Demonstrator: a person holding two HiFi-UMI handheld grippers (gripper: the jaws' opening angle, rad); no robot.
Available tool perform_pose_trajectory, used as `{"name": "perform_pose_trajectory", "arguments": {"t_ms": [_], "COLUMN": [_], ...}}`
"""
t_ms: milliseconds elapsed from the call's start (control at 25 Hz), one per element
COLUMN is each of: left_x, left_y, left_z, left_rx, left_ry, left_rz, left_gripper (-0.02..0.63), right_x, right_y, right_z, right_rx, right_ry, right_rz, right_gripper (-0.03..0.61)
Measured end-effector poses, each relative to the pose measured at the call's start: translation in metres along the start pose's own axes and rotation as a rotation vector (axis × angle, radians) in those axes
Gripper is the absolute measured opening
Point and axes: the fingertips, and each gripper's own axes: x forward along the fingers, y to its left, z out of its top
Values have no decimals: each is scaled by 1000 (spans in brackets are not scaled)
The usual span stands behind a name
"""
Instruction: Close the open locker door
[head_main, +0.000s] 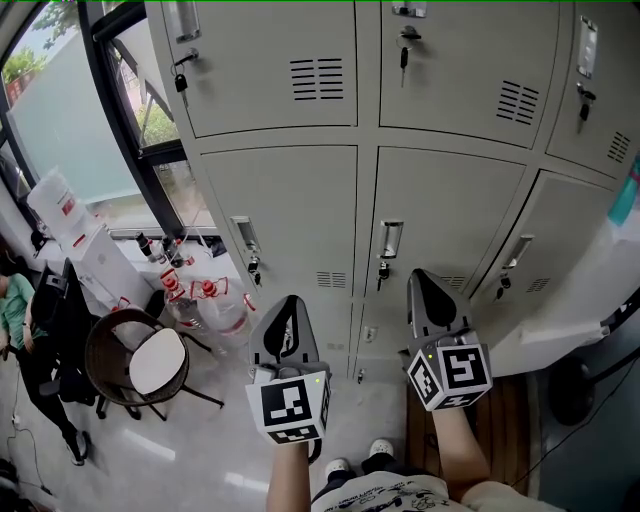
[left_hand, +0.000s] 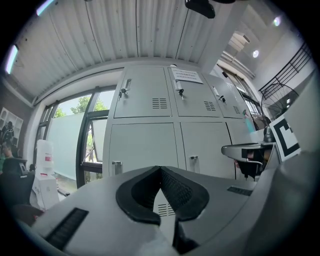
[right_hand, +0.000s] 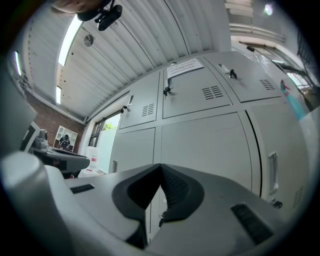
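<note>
Grey locker door (head_main: 560, 240) stands apart, beyond the right tool (head_main: 418, 279).

The left gripper (head_main: 290, 302) and right gripper (head_main: 418, 276), each with a black-and-white marker cube, point at the pale grey metal lockers (head_main: 290, 220) (fingers (head_main: 305, 335) drawn together on both). A pale grey locker door (head_main: 570, 310) stands swung out at the right. A round dark-framed chair with a white seat (head_main: 150, 362) stands on the floor, left.

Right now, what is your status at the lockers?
Left gripper and right gripper shut, empty. Locker door at right stands open, untouched. Nothing seen in the way.
</note>
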Motion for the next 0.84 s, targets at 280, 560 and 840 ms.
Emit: {"name": "perform_pose_trajectory", "arguments": {"t_ms": [280, 560, 840], "left_x": [-2, -4, -7], "left_y": [-3, -4, -6], "left_z": [-1, 2, -1], "left_rx": [-1, 2, -2], "left_ry": [4, 0, 5], "left_rz": [-11, -14, -16], "left_gripper": [5, 5, 5], "right_x": [-5, -11, -14], "right_y": [-1, -3, -2], "right_z": [-2, -6, -9], "right_rx": [4, 15, 17], "right_ry": [4, 13, 22], "right_rz": [-10, -26, -25], "right_gripper": [-3, -3, -3]}}
